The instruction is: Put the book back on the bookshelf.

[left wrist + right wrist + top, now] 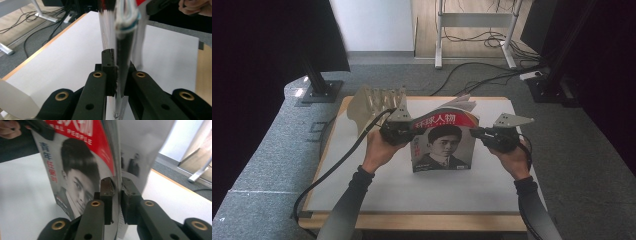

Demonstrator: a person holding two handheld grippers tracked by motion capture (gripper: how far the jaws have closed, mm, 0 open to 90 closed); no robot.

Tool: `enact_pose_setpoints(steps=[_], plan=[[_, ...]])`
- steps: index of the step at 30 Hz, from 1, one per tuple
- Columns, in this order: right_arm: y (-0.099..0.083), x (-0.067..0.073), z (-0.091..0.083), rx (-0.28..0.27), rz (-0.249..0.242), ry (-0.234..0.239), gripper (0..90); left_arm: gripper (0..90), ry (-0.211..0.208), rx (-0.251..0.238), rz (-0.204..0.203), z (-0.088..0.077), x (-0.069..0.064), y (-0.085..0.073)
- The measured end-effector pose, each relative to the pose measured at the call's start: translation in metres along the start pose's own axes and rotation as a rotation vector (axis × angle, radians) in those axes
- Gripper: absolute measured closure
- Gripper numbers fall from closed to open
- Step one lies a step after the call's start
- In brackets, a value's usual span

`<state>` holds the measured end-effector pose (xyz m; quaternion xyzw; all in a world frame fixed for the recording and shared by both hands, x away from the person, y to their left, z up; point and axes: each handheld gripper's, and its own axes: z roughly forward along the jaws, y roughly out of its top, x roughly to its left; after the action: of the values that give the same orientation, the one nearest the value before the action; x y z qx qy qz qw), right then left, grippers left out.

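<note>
The left gripper (404, 131) and right gripper (476, 132) were both clamped on the magazine (443, 142), standing between them on the table (362, 165), not yet put away.

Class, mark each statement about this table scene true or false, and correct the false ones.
1. The magazine stands upright on the table. True.
2. The left gripper is clamped on the magazine's edge. True.
3. The right gripper hangs open, well clear of the magazine. False: its jaws pinch the magazine's other edge.
4. The cover has a green band across the top. False: the band is red.
5. A clear plastic rack stands behind the left gripper. True.
</note>
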<state>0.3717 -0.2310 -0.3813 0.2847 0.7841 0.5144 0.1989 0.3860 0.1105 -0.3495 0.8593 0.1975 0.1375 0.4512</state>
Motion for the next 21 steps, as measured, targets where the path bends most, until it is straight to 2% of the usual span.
enact_pose_setpoints(steps=[3, 8, 13, 15, 21], plan=[[-0.004, -0.003, -0.004, 0.009, 0.014, -0.024, 69.2, 86.7, -0.013, 0.007, 0.001, -0.002, 0.0, -0.001], [-0.017, -0.002, -0.007, 0.032, 0.066, -0.059, 55.6, 86.6, -0.03, 0.053, 0.006, -0.009, 0.001, 0.0], [-0.042, -0.001, -0.003, 0.087, 0.094, -0.093, 44.3, 86.6, -0.009, 0.1, -0.01, -0.015, 0.004, 0.001], [-0.056, -0.002, 0.001, 0.109, 0.118, -0.113, 42.4, 86.7, -0.005, 0.099, -0.017, -0.016, 0.005, 0.001], [-0.086, -0.003, 0.015, 0.171, 0.141, -0.15, 35.2, 86.9, 0.008, 0.065, -0.047, -0.021, 0.01, 0.001]])
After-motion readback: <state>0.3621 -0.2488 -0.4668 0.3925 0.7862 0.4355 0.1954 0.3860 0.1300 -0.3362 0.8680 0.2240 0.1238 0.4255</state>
